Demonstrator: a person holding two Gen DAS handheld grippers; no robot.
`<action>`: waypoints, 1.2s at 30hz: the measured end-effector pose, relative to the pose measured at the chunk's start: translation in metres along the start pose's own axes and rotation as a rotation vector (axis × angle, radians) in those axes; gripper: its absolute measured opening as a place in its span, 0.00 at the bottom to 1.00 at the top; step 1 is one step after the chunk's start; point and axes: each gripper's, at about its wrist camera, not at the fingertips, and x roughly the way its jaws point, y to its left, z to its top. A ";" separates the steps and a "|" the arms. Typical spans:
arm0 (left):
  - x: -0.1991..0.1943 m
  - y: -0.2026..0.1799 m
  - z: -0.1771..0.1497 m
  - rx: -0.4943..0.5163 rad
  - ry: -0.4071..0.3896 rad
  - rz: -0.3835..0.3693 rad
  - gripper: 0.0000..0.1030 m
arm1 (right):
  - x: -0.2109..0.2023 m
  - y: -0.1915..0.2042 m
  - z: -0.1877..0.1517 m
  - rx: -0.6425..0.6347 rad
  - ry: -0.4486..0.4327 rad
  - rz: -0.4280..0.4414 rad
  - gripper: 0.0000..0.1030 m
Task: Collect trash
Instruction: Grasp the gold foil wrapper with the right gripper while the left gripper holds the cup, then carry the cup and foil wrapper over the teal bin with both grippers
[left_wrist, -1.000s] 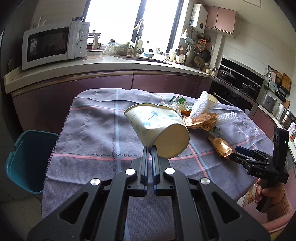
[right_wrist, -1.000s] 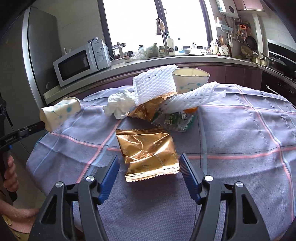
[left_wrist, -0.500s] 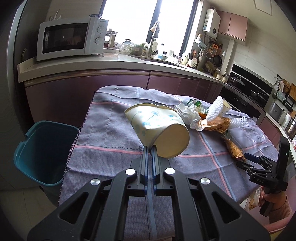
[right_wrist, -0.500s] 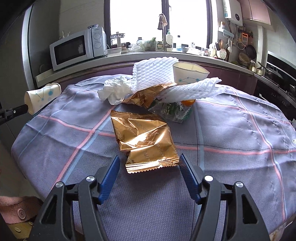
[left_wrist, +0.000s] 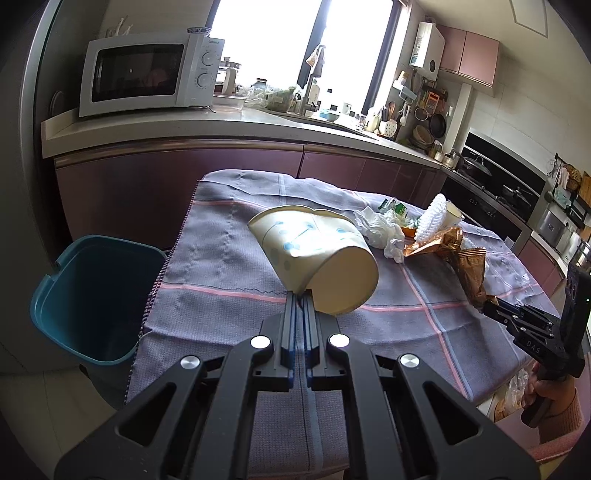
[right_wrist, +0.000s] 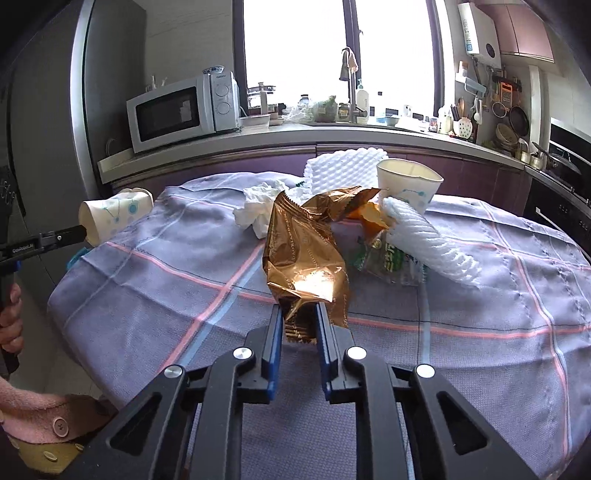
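My left gripper (left_wrist: 302, 295) is shut on the rim of a white paper cup (left_wrist: 317, 254) with blue dots, held on its side above the table's left part. The right wrist view shows that cup (right_wrist: 114, 216) at the left gripper (right_wrist: 79, 232) tip. My right gripper (right_wrist: 300, 314) has a crumpled gold snack wrapper (right_wrist: 304, 251) between its blue pads; its jaws are closing and the pads pinch the wrapper's lower edge, which stands up off the cloth. In the left wrist view the wrapper (left_wrist: 471, 273) hangs from the right gripper (left_wrist: 489, 306).
A teal bin (left_wrist: 85, 295) stands on the floor by the table's left edge. On the checked cloth (right_wrist: 480, 314) lie a white tissue (right_wrist: 258, 210), a foam net (right_wrist: 428, 240), another paper cup (right_wrist: 406, 184), a green packet (right_wrist: 388, 258) and another gold wrapper (right_wrist: 332, 203).
The right jaws have closed from wide apart onto the gold wrapper, which has risen from lying flat. The left gripper with the cup has shifted toward the bin side.
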 end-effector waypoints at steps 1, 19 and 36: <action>-0.002 0.000 0.000 0.001 -0.004 0.004 0.04 | -0.001 0.005 0.003 -0.009 -0.007 0.017 0.15; -0.058 0.065 0.002 -0.078 -0.086 0.183 0.04 | 0.040 0.138 0.068 -0.223 -0.029 0.445 0.15; -0.076 0.131 0.002 -0.152 -0.107 0.308 0.04 | 0.104 0.233 0.109 -0.316 0.050 0.618 0.15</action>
